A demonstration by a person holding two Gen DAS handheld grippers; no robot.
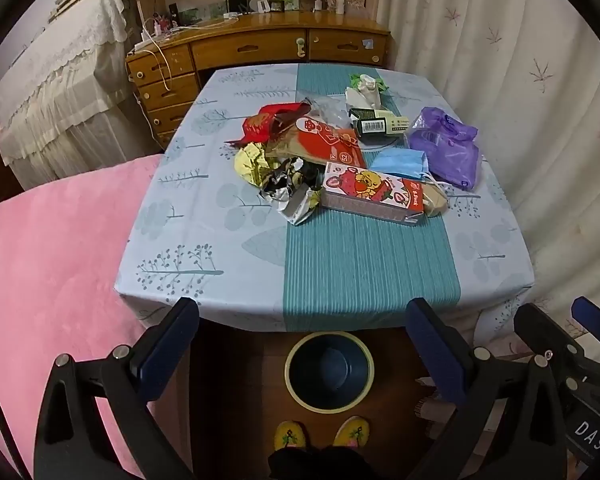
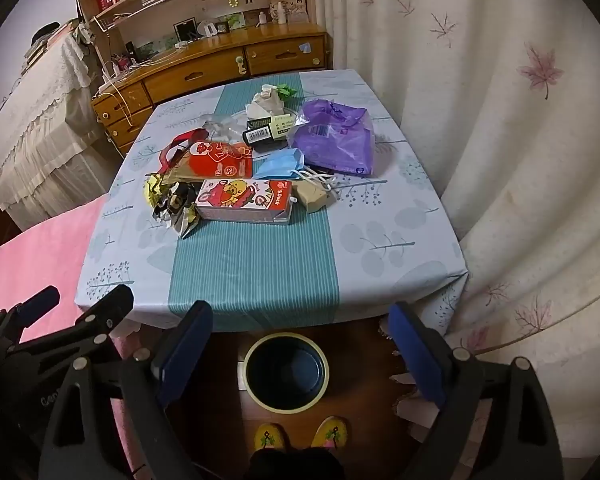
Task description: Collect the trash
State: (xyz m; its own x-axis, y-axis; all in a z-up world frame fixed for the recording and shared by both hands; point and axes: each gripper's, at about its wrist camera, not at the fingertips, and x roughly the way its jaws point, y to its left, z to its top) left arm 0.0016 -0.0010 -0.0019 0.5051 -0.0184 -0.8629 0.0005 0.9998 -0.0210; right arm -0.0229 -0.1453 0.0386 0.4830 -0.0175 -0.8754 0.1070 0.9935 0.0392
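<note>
Worktop [image 1: 228, 248], draped in a pale blue tree-print cloth with a teal striped centre band, carries all the trash in a loose cluster on its far half. Pink bed [image 1: 52, 248] adjoins the worktop's left side; a wooden desk [image 1: 260, 46] stands behind it, a curtain [image 1: 520, 80] to the right. Round dark-blue bin [image 1: 329, 372] with a pale rim stands on the floor just below the worktop's near edge, nothing visible inside it; yellow slippers [image 1: 290, 434] show beside it.

Trash, largest to smallest: purple plastic bag [image 1: 446, 146] at the right of the cluster; strawberry-print carton [image 1: 374, 196] lying flat, nearest the front edge; red printed box [image 1: 332, 144] behind it; red gift bag [image 1: 268, 124] at the left rear; crumpled foil wrappers [image 1: 276, 180], gold and silver, touching the carton's left end; blue face mask [image 1: 400, 162] between carton and purple bag; dark barcode box [image 1: 376, 125]; crumpled tissue [image 1: 364, 90] at the far end.

Left gripper [image 1: 302, 320] and right gripper [image 2: 300, 320] both hover over the bin, jaws spread wide, holding nothing, well apart from the trash.
</note>
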